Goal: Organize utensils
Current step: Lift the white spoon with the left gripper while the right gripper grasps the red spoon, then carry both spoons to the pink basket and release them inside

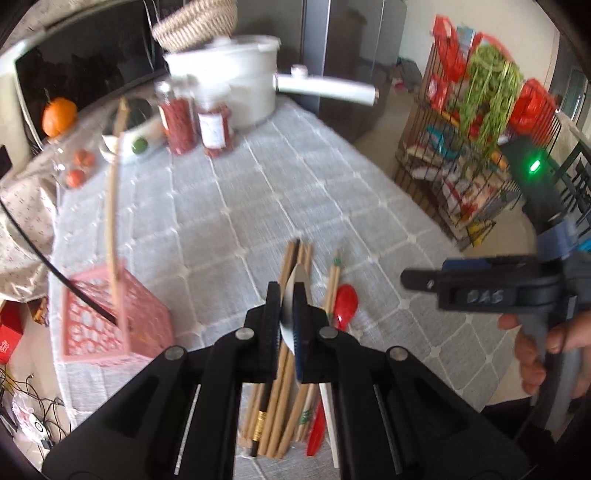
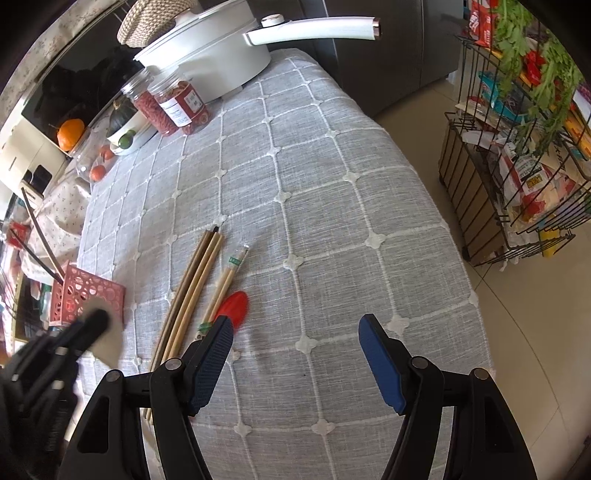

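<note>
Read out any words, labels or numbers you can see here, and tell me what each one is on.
"DAS", roughly, handwritten on the right gripper's black body; blurred, uncertain.
White labels on the two jars: print too small to read.
Green band on a chopstick: too small.
Snack packets in the wire rack: lettering not legible.
Nothing else readable.

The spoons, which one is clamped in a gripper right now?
The white spoon: the left gripper is shut on it above the chopsticks. The red spoon lies untouched on the tablecloth.
</note>
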Motion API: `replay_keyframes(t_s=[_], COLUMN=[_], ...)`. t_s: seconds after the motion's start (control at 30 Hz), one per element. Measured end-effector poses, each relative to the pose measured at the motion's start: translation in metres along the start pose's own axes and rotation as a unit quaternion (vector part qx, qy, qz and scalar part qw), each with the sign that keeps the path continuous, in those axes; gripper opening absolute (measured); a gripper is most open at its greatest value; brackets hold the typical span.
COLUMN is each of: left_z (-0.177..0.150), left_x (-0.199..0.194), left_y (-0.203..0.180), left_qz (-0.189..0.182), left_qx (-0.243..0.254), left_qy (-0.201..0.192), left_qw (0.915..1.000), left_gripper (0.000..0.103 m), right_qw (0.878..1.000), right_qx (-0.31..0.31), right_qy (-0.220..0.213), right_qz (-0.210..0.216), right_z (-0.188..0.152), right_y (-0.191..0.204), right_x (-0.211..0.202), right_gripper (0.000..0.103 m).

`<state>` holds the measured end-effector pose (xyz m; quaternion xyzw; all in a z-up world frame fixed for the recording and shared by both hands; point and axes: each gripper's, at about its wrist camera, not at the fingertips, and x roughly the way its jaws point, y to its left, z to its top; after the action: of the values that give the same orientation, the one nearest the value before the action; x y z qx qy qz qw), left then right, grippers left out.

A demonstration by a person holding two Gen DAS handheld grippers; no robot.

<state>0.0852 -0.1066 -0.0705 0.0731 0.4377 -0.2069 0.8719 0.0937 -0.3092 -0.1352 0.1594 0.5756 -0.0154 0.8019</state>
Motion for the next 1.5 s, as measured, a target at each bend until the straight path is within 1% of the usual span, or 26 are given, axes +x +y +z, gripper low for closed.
replay_keyframes(t_s=[0.07,0.1,0.17,0.27,0.37,0.43,0.47,0.53,0.6,0.63,0.67,0.73,0.8,0.87,0.93,1.1,1.27,1.33,1.43,1.47,1.5], left_z=[0.002,0.003,0.003,0.0,-0.004,-0.006,-0.008,-0.009,-0.011,-0.012,-0.013,-0.014,-0.015,-0.016,-0.016,-0.017,-0.016,-0.015,-0.014,-0.014,-0.015], left_x=[-0.014,-0.02,-0.03,-0.037,-0.043,-0.047,-0.05,-0.055,-0.06,-0.061,-0.063,-0.065,-0.067,-0.069,-0.073,-0.084,-0.098,-0.106,-0.115,-0.119,-0.121], left_y=[0.005,0.007,0.013,0.02,0.028,0.034,0.036,0.04,0.043,0.045,0.046,0.048,0.052,0.055,0.058,0.067,0.076,0.082,0.089,0.093,0.095], left_qz=[0.009,0.02,0.026,0.03,0.033,0.033,0.034,0.034,0.034,0.034,0.034,0.036,0.038,0.04,0.043,0.051,0.064,0.075,0.101,0.113,0.12], left_qx=[0.001,-0.003,-0.004,-0.007,-0.011,-0.014,-0.016,-0.019,-0.022,-0.022,-0.023,-0.023,-0.025,-0.028,-0.032,-0.044,-0.058,-0.065,-0.078,-0.085,-0.087], left_qy=[-0.029,-0.04,-0.058,-0.067,-0.069,-0.07,-0.072,-0.076,-0.08,-0.081,-0.082,-0.083,-0.086,-0.089,-0.094,-0.117,-0.153,-0.174,-0.211,-0.229,-0.24], left_qw=[0.9995,0.999,0.998,0.9973,0.9971,0.9969,0.9967,0.9963,0.996,0.9959,0.9958,0.9956,0.9953,0.9949,0.9942,0.9909,0.9844,0.9796,0.9691,0.9632,0.9594], left_gripper=[0.007,0.007,0.007,0.007,0.007,0.007,0.007,0.007,0.007,0.007,0.007,0.007,0.007,0.007,0.007,0.007,0.007,0.007,0.007,0.007,0.007], right_qw=[1.0,1.0,1.0,0.999,0.998,0.997,0.997,0.995,0.993,0.993,0.992,0.991,0.988,0.988,0.988,0.993,0.997,0.998,0.998,0.998,0.997], right_qx=[-0.003,-0.005,-0.009,-0.02,-0.037,-0.051,-0.057,-0.066,-0.076,-0.08,-0.086,-0.098,-0.111,-0.116,-0.113,-0.085,-0.069,-0.064,-0.06,-0.062,-0.063], right_qy=[0.005,0.009,0.016,0.028,0.043,0.053,0.058,0.068,0.075,0.075,0.069,0.063,0.059,0.058,0.058,0.051,0.02,0.005,-0.019,-0.027,-0.036], right_qz=[0.0,0.0,-0.003,-0.009,-0.011,-0.014,-0.016,-0.025,-0.04,-0.047,-0.056,-0.069,-0.086,-0.089,-0.086,-0.06,-0.037,-0.023,-0.002,0.012,0.026], right_z=[0.0,0.0,0.0,-0.001,-0.002,-0.003,-0.004,-0.006,-0.008,-0.008,-0.008,-0.007,-0.007,-0.007,-0.007,-0.003,0.0,0.001,0.003,0.004,0.004], right_y=[0.005,0.007,0.013,0.024,0.04,0.05,0.055,0.063,0.069,0.071,0.074,0.079,0.085,0.088,0.089,0.082,0.075,0.074,0.074,0.075,0.076], right_x=[0.005,0.007,0.014,0.026,0.039,0.048,0.052,0.06,0.068,0.071,0.071,0.073,0.075,0.075,0.075,0.069,0.048,0.038,0.022,0.017,0.011], right_gripper=[0.072,0.072,0.072,0.071,0.067,0.06,0.058,0.047,0.042,0.041,0.041,0.034,0.031,0.027,0.024,0.021,0.02,0.02,0.02,0.02,0.02])
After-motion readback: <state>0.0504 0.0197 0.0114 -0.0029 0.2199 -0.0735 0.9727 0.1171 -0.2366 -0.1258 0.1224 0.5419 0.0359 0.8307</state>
